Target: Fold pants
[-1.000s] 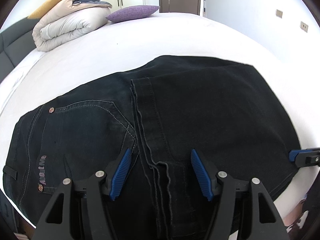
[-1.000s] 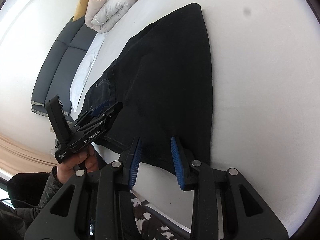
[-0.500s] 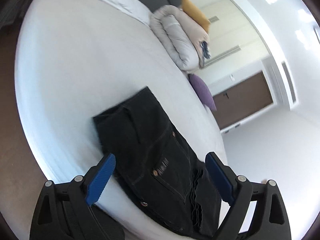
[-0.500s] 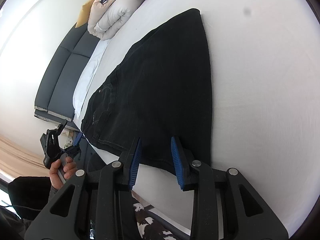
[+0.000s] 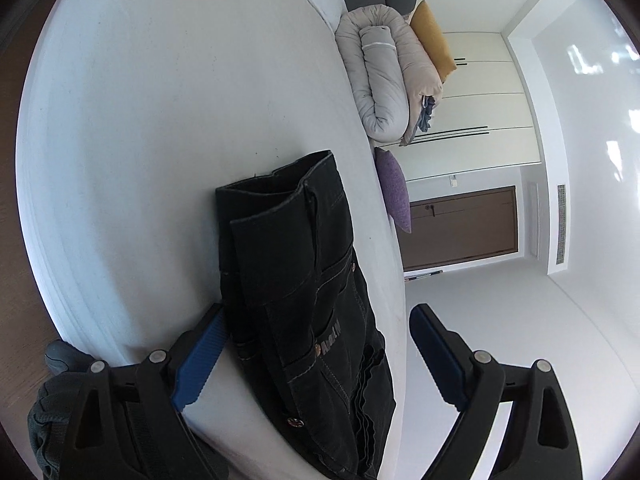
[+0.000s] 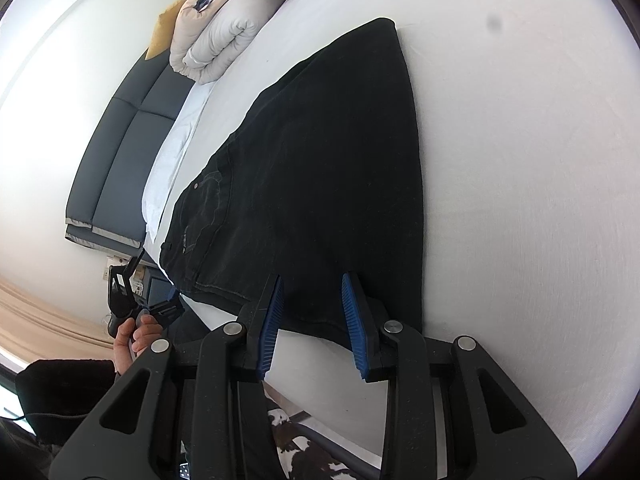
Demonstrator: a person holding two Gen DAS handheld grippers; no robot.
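Observation:
Black jeans [image 6: 320,168] lie folded lengthwise on the white bed [image 6: 520,160], waistband at the left. In the left wrist view the waist end of the jeans [image 5: 304,304] is seen from the side. My left gripper [image 5: 316,344] is open wide and empty, off the bed's edge at the waist end; it also shows in the right wrist view [image 6: 160,308], held in a hand. My right gripper [image 6: 312,308] is open and empty, its fingers just over the near edge of the leg fabric.
A rolled grey duvet [image 5: 384,84], a yellow pillow [image 5: 432,40] and a purple cushion [image 5: 394,188] lie at the head of the bed. A dark headboard [image 6: 120,152] stands behind. A brown door [image 5: 460,228] is beyond. The bed edge runs under both grippers.
My left gripper has pulled back off the jeans, swung to the bed's side by the waistband and opened wider. My right gripper has not moved.

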